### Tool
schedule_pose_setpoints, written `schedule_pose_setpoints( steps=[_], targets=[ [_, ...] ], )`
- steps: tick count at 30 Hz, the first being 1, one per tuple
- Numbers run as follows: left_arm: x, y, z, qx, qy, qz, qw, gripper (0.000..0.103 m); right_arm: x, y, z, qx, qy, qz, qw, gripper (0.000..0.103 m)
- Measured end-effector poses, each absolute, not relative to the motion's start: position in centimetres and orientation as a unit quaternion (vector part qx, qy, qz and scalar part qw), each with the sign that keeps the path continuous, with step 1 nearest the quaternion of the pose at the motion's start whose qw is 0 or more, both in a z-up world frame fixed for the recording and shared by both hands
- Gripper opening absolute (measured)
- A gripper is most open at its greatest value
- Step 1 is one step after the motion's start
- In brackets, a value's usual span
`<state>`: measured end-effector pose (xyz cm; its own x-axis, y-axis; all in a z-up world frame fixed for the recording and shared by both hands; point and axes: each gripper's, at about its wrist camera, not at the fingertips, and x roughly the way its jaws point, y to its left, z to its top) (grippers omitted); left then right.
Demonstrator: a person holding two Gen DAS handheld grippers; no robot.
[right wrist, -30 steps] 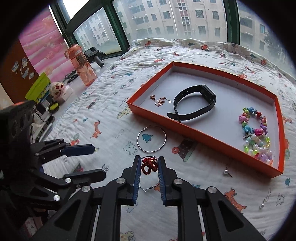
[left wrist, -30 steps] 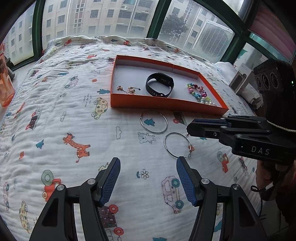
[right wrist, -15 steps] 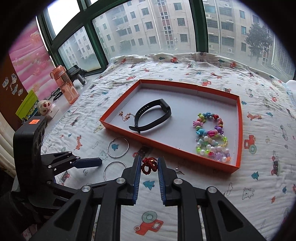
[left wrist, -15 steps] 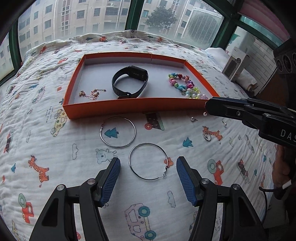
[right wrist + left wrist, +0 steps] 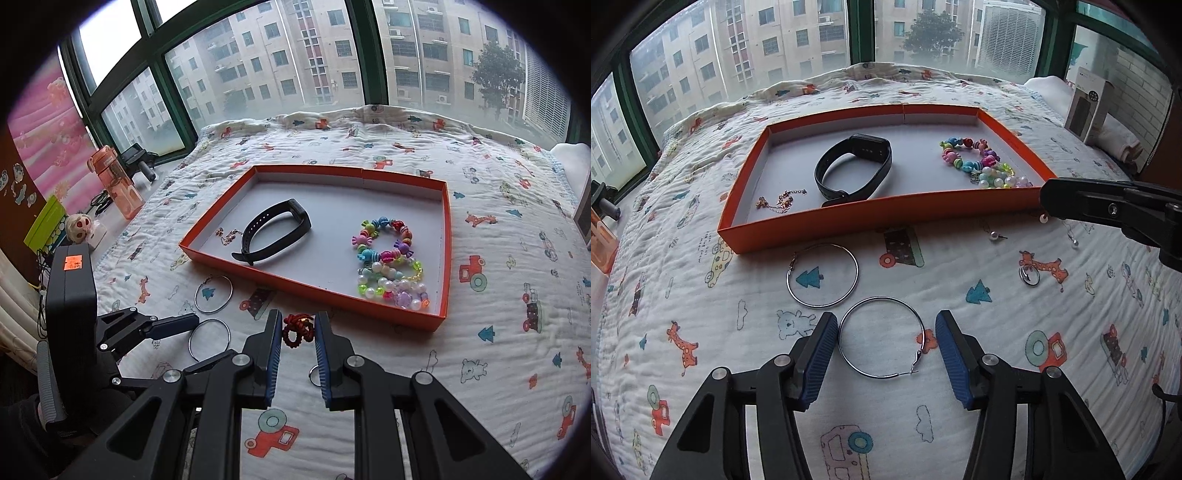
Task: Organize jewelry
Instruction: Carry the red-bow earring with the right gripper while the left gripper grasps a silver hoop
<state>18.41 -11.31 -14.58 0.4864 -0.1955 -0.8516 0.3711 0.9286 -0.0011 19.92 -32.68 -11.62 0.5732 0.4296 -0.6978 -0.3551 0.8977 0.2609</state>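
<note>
An orange tray (image 5: 879,212) (image 5: 314,288) on the quilt holds a black wristband (image 5: 855,170) (image 5: 275,230), a thin gold chain (image 5: 777,201) and colourful bead bracelets (image 5: 982,162) (image 5: 388,266). Two silver hoop earrings lie in front of it. My left gripper (image 5: 884,347) is open, its fingers on either side of the near hoop (image 5: 881,338); the far hoop (image 5: 822,275) lies just beyond. My right gripper (image 5: 297,332) is shut on a red beaded piece (image 5: 297,328), held above the quilt near the tray's front edge.
A small ring (image 5: 1029,275) and pearl studs (image 5: 995,235) lie on the quilt right of the hoops. An orange water bottle (image 5: 114,181) and small items stand on the sill at left. A box (image 5: 1087,107) stands at the far right.
My left gripper has moved in around the near hoop. My right gripper has lifted and carried the red beaded piece toward the tray's front edge.
</note>
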Motion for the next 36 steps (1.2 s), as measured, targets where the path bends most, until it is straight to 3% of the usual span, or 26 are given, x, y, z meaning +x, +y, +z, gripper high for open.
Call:
schedule_pose_setpoints(
  steps=[1, 11, 36],
  targets=[
    [18.4, -11.3, -14.6, 0.092, 0.478, -0.165, 0.858, 0.052, 19.8, -32.8, -11.6, 0.048, 0.405, 0.221, 0.886, 0.021],
    [17.6, -10.4, -13.7, 0.08, 0.471, -0.17, 0.862, 0.052, 18.8, -33.6, -10.8, 0.063, 0.394, 0.207, 0.893, 0.021],
    [18.8, -6.1, 0.2, -0.016, 0.353, -0.186, 0.917, 0.052, 18.1, -34.0, -6.3, 0.037, 0.342, 0.157, 0.926, 0.021]
  ],
)
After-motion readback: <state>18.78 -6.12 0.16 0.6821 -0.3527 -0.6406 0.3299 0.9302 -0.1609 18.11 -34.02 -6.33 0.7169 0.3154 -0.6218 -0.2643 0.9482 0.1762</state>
